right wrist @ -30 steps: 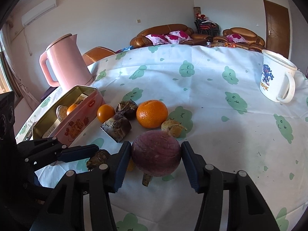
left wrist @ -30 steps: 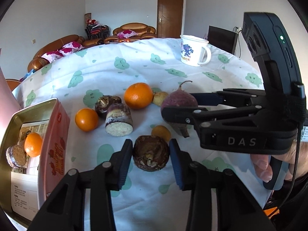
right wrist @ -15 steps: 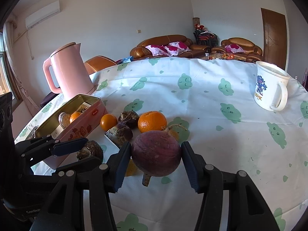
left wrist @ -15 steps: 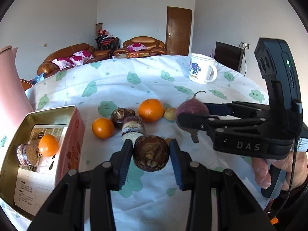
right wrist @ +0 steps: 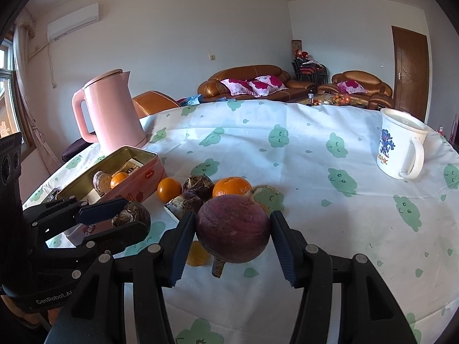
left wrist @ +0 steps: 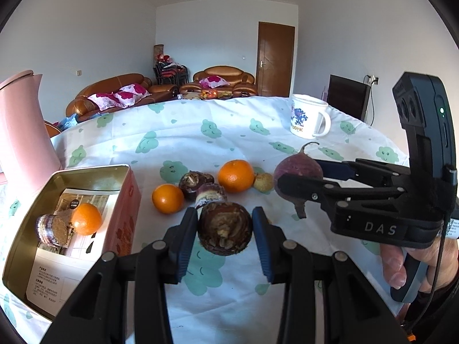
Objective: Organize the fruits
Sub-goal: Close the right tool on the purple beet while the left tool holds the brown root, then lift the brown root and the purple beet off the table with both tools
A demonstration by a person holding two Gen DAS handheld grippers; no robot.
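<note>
On the clouded tablecloth [left wrist: 229,132], two loose oranges [left wrist: 236,175], each hand-held gripper clamped on one root: left [left wrist: 225,229] taro [left wrist: 225,228], right [right wrist: 233,229] beet [right wrist: 233,226].

"DAS" on right hand-held gripper [left wrist: 298,182] | "GenRobot.AI" on left hand-held gripper [right wrist: 130,216] | "HK" on mug [left wrist: 308,120]

Left gripper [left wrist: 225,229]: matte black linkage arms, silver round screws at pivots, blue ribbed pads [left wrist: 262,240] on fingertips; "GenRobot.AI" in white on body, seen from right wrist view. Right gripper [right wrist: 232,235]: same black build, blue pads, "DAS" in white on side, upright black camera module with green LED, thin black cable. Bare-skinned right hand [left wrist: 416,261] on dark handle.
</note>
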